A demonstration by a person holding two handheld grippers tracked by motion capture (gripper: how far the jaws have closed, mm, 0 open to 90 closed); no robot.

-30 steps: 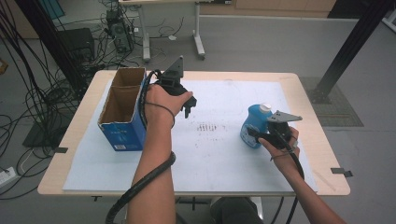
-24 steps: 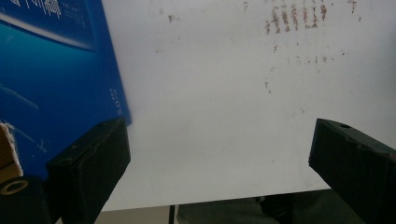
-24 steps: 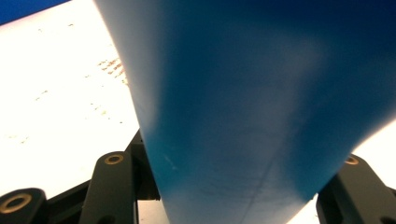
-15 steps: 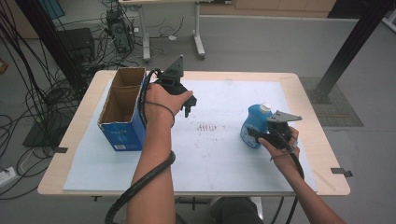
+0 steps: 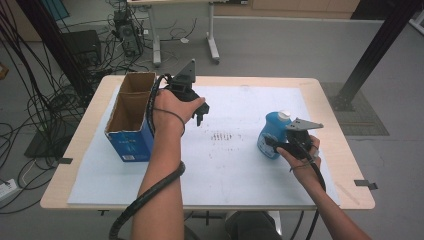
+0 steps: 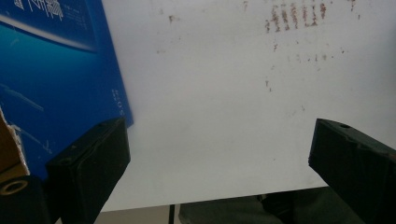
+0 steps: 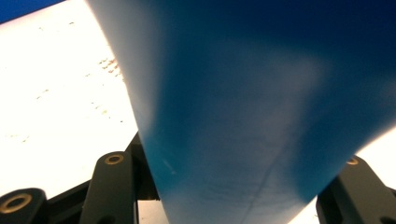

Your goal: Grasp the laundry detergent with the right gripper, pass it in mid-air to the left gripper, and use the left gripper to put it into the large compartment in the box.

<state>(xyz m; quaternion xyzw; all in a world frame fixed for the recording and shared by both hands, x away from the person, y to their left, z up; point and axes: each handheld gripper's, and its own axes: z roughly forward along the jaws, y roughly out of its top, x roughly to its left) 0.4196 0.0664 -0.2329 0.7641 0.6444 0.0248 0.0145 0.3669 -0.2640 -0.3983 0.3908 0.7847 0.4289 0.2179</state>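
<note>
A blue plastic bottle (image 5: 269, 132) with a white cap stands on the right of the white mat (image 5: 235, 175). My right gripper (image 5: 279, 143) is shut on its lower body, which sits wedged between the jaws in the right gripper view (image 7: 252, 116). An open cardboard box (image 5: 131, 112) with blue printed sides stands at the left. My left gripper (image 5: 200, 114) hovers just right of the box, jaws wide open and pointing down with nothing between them. The left gripper view has the box's blue side (image 6: 51, 79) at left and bare mat between the fingers (image 6: 88, 168).
Faint brown smudges (image 5: 222, 136) mark the mat's middle. The wooden table edge (image 5: 350, 165) frames the mat. Cables and black equipment (image 5: 75, 45) lie on the floor at left, and a black post (image 5: 380, 45) rises at far right.
</note>
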